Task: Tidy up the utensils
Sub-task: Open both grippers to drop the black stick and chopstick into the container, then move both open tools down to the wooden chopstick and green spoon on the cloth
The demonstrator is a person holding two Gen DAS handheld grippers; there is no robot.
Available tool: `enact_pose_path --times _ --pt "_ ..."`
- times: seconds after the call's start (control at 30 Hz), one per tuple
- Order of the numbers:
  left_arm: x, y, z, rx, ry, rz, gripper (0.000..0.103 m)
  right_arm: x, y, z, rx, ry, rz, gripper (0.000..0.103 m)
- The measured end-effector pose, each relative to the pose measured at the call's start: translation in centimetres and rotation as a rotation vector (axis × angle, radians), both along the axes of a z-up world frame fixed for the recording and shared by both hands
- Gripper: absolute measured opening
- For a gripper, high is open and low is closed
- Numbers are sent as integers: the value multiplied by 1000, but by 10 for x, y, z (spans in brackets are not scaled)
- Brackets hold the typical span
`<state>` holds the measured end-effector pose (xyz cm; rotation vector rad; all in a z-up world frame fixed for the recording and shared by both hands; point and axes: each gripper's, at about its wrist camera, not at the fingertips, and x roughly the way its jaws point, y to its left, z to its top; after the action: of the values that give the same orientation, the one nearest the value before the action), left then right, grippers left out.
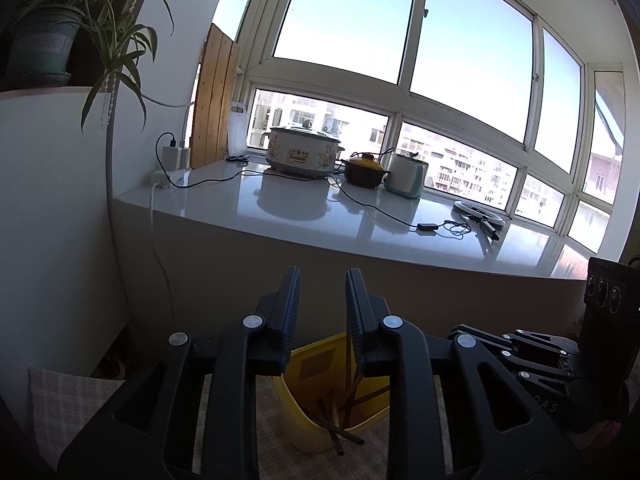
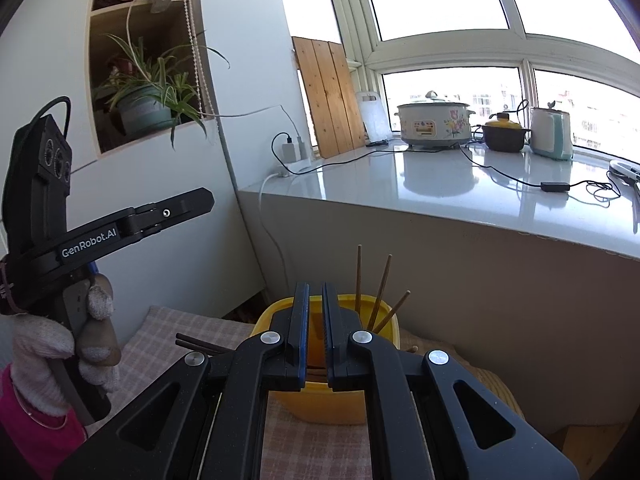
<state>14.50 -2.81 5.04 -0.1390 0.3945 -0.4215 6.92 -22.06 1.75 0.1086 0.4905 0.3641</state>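
Note:
A yellow tub (image 2: 312, 404) stands on a checked cloth, with three brown chopsticks (image 2: 382, 292) leaning upright in its far corner. Another pair of chopsticks (image 2: 196, 344) lies tilted over the tub's rim and pokes out to the left. My right gripper (image 2: 316, 294) hovers over the tub, jaws shut with nothing seen between them. In the left wrist view the tub (image 1: 296, 420) and its chopsticks (image 1: 352, 396) sit below my left gripper (image 1: 322, 284), which is open and empty. A gloved hand (image 2: 44, 344) holds the left gripper (image 2: 204, 200). The right gripper (image 1: 460, 332) shows at right.
Behind the tub rises a white ledge (image 2: 440, 216) carrying a slow cooker (image 2: 434, 124), a brown pot (image 2: 504, 132), a kettle (image 2: 550, 132) and trailing cables (image 1: 376, 208). The checked cloth (image 2: 168, 340) covers the surface. A potted plant (image 2: 144, 108) sits in a wall niche.

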Motion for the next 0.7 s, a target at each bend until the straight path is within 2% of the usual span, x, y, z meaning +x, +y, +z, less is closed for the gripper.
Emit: enact_pose_path --times 0.07,0.2,0.27,0.33,0.6,0.7 --pt "-9 9 1 7 -7 9 39 -5 1 3 7 -9 6 5" --pt "-27 31 -4 25 4 45 39 -15 4 7 15 -16 27 6" --pt "-35 43 -10 37 22 61 39 -22 6 6 20 -18 44 22" --pt "-41 53 -19 59 45 80 39 -29 8 5 21 -29 59 30" --pt "-51 83 -73 92 206 118 39 -48 30 -14 -22 5 125 32" --pt "-50 88 -100 92 289 113 39 -53 39 -25 -49 21 134 37"
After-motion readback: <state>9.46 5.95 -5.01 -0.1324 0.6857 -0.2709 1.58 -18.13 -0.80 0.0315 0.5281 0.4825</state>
